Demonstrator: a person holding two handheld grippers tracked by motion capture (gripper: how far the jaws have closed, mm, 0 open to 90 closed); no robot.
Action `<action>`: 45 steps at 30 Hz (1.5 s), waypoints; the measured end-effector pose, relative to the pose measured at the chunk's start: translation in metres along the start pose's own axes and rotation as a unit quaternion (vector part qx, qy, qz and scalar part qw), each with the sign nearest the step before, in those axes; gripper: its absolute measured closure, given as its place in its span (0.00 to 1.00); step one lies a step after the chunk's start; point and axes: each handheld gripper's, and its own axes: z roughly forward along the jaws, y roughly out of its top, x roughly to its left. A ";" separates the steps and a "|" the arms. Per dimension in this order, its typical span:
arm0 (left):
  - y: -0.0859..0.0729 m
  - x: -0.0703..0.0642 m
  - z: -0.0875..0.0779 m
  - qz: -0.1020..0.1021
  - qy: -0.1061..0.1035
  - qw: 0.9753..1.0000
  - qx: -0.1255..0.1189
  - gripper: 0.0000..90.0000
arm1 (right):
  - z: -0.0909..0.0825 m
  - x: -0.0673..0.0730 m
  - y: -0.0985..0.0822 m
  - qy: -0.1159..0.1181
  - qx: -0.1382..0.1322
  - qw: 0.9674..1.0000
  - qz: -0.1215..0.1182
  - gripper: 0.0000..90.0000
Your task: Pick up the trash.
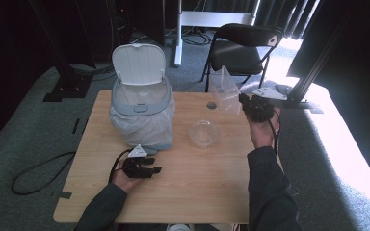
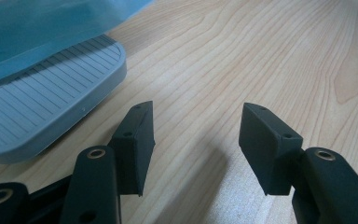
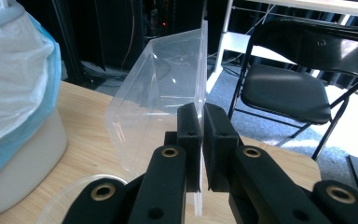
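My right gripper (image 1: 244, 99) (image 3: 201, 122) is shut on the rim of a clear plastic container (image 1: 225, 88) (image 3: 161, 93), held tilted up above the table's far right part. A clear plastic bowl-shaped lid (image 1: 204, 133) (image 3: 70, 196) lies on the wooden table (image 1: 197, 183) in the middle. My left gripper (image 1: 156, 165) (image 2: 196, 135) rests low on the table near the front left, open, with nothing between its jaws. Beside it is the grey pedal (image 2: 42, 107) of a white bin (image 1: 141, 103) (image 3: 14, 107) lined with a plastic bag, its lid raised.
A small dark round spot (image 1: 211, 104) marks the table beyond the bowl. A black folding chair (image 1: 243, 45) (image 3: 298, 79) stands behind the table. A black cable (image 1: 38, 173) lies on the carpet at the left. Black frame legs (image 1: 313, 72) stand at the right.
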 end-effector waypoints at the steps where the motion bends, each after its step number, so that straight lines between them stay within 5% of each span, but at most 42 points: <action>1: 0.000 0.000 0.000 0.002 0.000 1.000 0.002 0.50 | -0.001 0.001 0.002 0.003 -0.003 1.000 -0.002 0.96; 45: 0.000 0.000 0.000 -0.003 -0.002 1.000 0.000 0.50 | -0.022 0.032 0.037 0.059 -0.047 0.996 -0.041 0.96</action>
